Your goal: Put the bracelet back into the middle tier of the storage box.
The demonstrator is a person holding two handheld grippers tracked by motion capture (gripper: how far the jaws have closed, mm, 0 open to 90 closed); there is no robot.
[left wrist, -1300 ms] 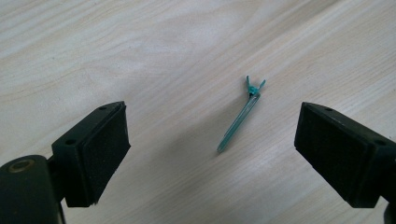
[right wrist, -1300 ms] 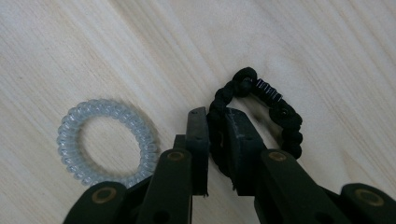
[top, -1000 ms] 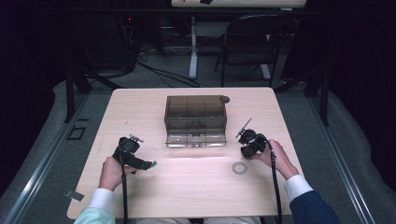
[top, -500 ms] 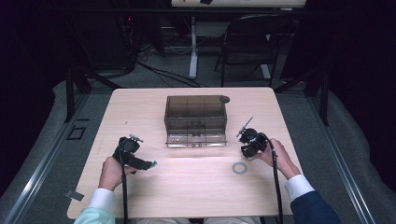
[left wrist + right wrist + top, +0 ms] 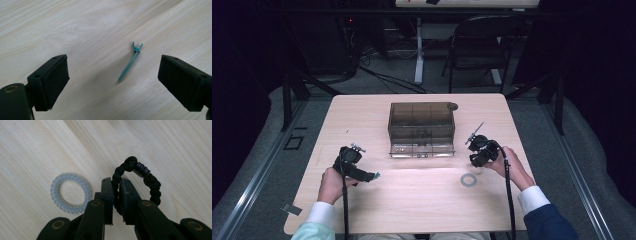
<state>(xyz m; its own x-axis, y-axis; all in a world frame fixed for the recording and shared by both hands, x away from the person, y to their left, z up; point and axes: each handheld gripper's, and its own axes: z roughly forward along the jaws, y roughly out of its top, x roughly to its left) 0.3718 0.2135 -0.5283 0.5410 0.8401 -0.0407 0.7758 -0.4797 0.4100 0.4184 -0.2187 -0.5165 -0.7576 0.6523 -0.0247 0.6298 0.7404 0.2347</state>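
Note:
My left gripper [image 5: 112,77] stands open over the wooden table [image 5: 362,120], and a slim teal hair clip [image 5: 130,65] lies flat between its jaws; in the high view that clip [image 5: 375,175] sits just beyond the left gripper [image 5: 368,176]. My right gripper [image 5: 115,186] is shut on a black braided hair tie [image 5: 136,171] with a small dark bead band. A clear spiral hair tie [image 5: 70,193] lies on the table to its left in the right gripper view, and in the high view this clear ring [image 5: 468,179] rests near the right gripper [image 5: 477,159].
A smoky transparent organizer box [image 5: 421,121] with compartments stands at the table's middle back, its low drawer [image 5: 422,149] pulled out toward me with small items inside. A dark chair [image 5: 482,45] and cables stand beyond the table.
The right gripper has shifted slightly toward the table's middle. The left hand has stayed put.

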